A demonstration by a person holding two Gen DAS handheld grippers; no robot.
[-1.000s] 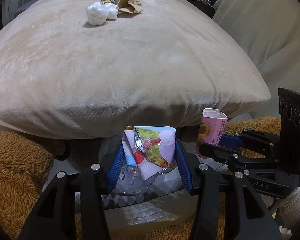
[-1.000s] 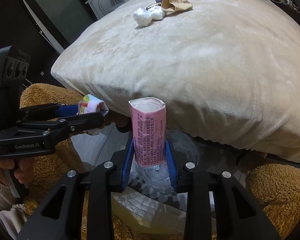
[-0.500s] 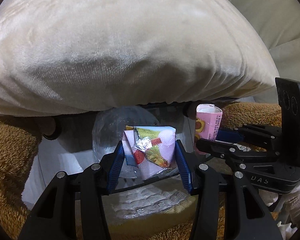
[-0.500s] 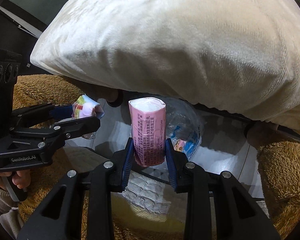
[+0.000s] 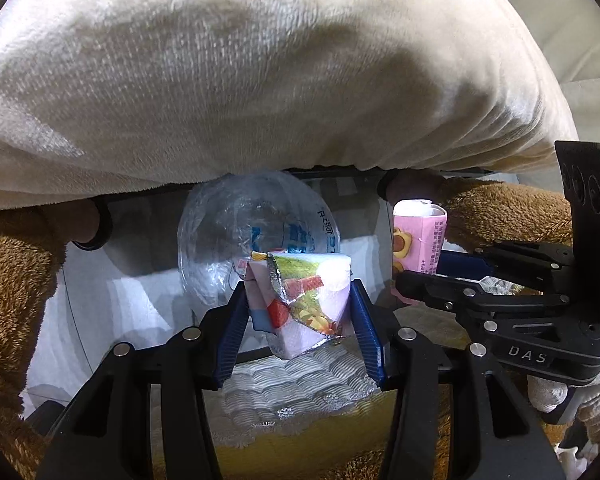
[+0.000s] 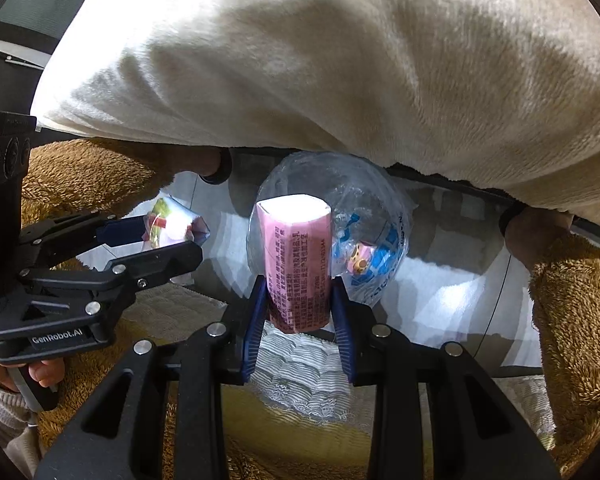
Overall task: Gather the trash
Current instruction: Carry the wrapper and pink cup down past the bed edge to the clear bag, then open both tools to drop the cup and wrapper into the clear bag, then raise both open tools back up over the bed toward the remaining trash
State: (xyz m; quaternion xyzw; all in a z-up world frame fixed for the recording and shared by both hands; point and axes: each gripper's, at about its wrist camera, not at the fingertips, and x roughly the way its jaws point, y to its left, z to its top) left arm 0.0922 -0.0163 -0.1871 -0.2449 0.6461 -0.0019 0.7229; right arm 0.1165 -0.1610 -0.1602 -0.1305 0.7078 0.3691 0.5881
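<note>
While the left hand-held gripper (image 5: 298, 316) pinches a crumpled colourful carton (image 5: 300, 300) above the clear bag (image 5: 256, 236) below the bed edge (image 5: 260, 80), the drop-off step looks near: release over the mouth. Right view: the right hand-held gripper (image 6: 298, 312) clamps a pink carton (image 6: 294, 264) over that bag, with little room under the overhanging blanket.

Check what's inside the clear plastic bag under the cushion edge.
Through the clear plastic bag, the right wrist view shows blue-printed wrapper pieces and a small pink scrap with a cartoon figure. The pink carton in the right gripper covers the bag's left part.
</note>
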